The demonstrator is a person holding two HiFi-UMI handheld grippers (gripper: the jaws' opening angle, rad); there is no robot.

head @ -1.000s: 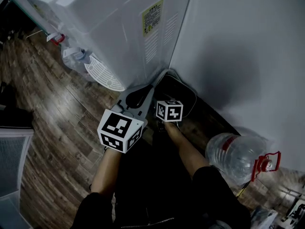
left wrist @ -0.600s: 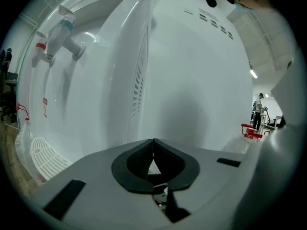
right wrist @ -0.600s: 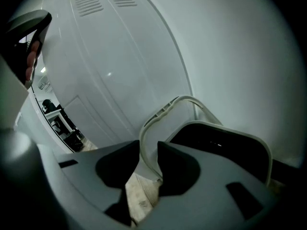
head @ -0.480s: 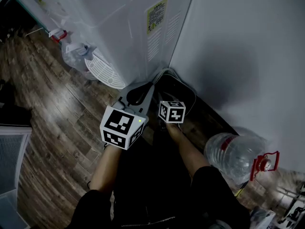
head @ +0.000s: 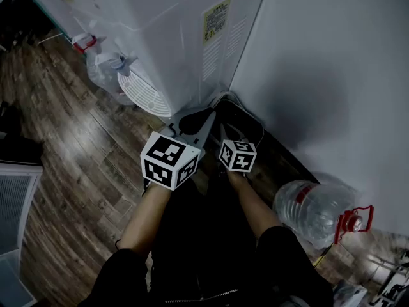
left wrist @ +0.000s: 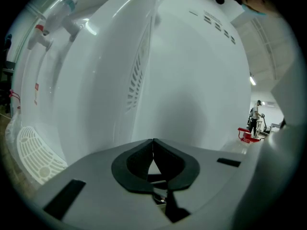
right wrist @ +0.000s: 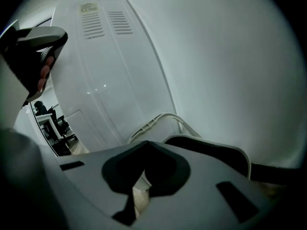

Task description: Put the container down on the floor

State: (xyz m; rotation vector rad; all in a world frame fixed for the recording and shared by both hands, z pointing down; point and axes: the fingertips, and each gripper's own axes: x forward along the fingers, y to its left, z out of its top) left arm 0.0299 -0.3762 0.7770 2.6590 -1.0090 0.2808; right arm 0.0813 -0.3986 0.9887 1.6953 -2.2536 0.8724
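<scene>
At the far left the wood floor (head: 77,152) runs up to a white dispenser (head: 179,37). A clear bottle (head: 105,72) with a red tap (head: 86,41) sits against the dispenser's left side. A round white grille (head: 144,93) leans at its foot, and a yellow label (head: 216,21) is on its near face.

The left gripper (left wrist: 153,142) points at the dispenser's lower corner, its marker cube (head: 169,160) just above the person's left forearm. Its fingers (left wrist: 136,164) are closed tip to tip with nothing between them.

Just beside it, the right gripper (right wrist: 145,143) aims at the gap between the dispenser and the wall (head: 332,75). There a dark thing with a white rim (head: 246,121) sits on the floor, with a white cable (right wrist: 158,121) behind it. This gripper's fingers (right wrist: 120,169) have just been closing; they now meet at the tips and hold nothing. Its smaller cube (head: 238,155) is near the left one but apart from it.

Farther right, the container (head: 313,211), a clear jug with a red handle (head: 355,221), rests on the floor close to the wall. It is beside the person's right arm and well apart from both grippers. I cannot tell whether it stands upright or lies on its side.
</scene>
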